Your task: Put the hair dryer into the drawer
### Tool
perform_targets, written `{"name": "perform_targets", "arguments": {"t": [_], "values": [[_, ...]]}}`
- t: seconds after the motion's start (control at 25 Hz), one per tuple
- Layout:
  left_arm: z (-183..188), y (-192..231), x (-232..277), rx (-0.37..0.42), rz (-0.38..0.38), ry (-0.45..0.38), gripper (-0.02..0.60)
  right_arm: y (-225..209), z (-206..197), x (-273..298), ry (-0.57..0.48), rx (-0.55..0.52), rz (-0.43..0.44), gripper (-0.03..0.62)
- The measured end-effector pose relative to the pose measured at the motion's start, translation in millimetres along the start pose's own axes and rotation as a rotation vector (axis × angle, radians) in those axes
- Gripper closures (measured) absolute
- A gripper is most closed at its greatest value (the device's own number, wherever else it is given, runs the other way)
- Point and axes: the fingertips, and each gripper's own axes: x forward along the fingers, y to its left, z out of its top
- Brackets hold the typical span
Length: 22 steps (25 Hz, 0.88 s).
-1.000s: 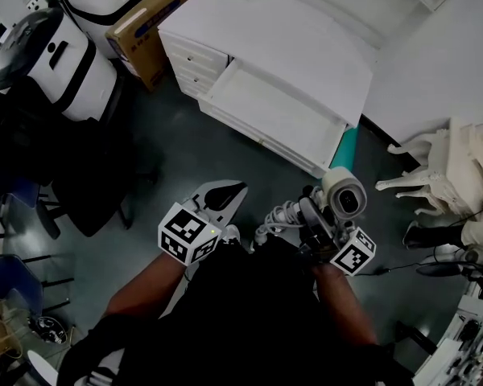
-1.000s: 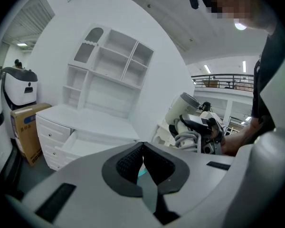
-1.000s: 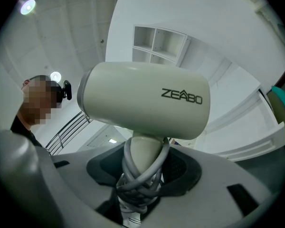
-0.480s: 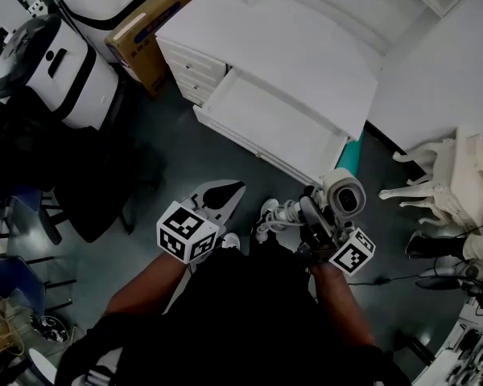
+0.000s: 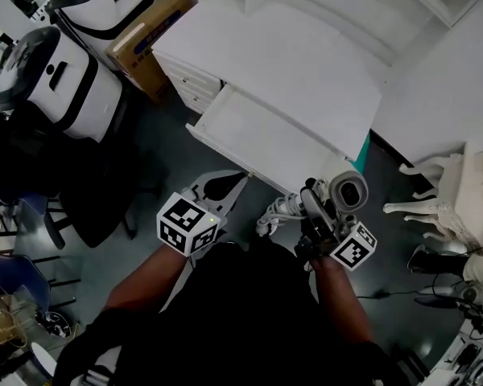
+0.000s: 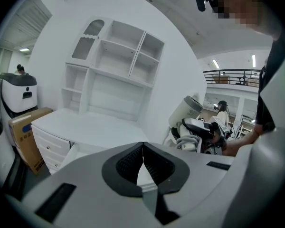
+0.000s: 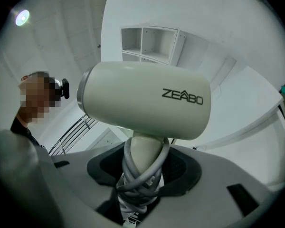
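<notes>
The right gripper [image 7: 140,175] clamps the hair dryer [image 7: 142,101] by its cord-wrapped handle, which holds the cord bundled for the open drawer [image 5: 262,135]; the left gripper [image 6: 142,167] is clenched, empty.

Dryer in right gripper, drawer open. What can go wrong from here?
1. The right gripper clamps the hair dryer over its wound cord, so the handle may slip or twist.
2. The bulky head stands well above the jaws and could clip the drawer front going in.
</notes>
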Motion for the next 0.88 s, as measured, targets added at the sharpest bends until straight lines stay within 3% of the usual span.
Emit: {"name": "perform_targets", "arguments": {"t": [0.4, 0.88], "values": [[6, 0, 52, -0.038, 0.053, 0.001, 0.571, -42, 47, 10, 0.027, 0.007, 0.026, 0.379], [1, 13, 71, -0.004, 0.1, 0.083, 0.571, -80, 41, 23, 0.08, 0.036, 0.008, 0.379]]}}
